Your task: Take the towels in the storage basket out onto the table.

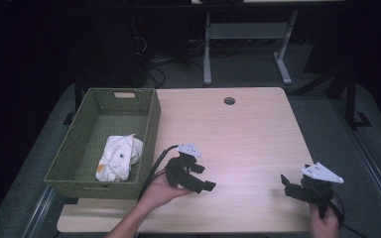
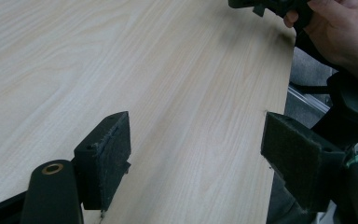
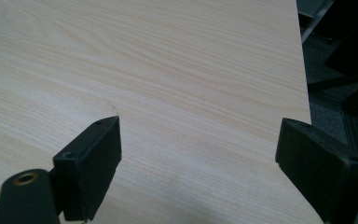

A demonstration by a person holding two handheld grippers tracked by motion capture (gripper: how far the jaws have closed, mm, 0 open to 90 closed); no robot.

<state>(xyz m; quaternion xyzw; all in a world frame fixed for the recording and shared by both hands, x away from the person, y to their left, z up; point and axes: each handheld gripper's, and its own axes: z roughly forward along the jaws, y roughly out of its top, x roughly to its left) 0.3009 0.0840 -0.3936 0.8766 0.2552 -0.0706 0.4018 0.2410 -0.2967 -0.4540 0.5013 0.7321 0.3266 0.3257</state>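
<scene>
Cloth (image 1: pixel 118 157), white with small dark and orange marks, lies crumpled in the near half of the green woven basket (image 1: pixel 151 124), which stands at the left side of the wooden table (image 1: pixel 248 129). High view: the left gripper (image 1: pixel 206 178) hangs over the table just right of the basket, and the right gripper (image 1: pixel 287 184) hangs near the front right corner; the two are well apart and neither touches the cloth.

Left gripper view: both jaws stand wide apart over bare tabletop with nothing between them. The person's right hand (image 2: pixel 340 28) appears at the upper right, gripping the other tool.

Right gripper view: jaws again spread wide and empty above bare wood, close to the table's right edge.

Handling judgement: the cloth looks light, soft and limp, and would sag and unfold when lifted. A raised fold on top of the bundle offers the best hold; a pinch there should gather enough layers to avoid slipping.
</scene>
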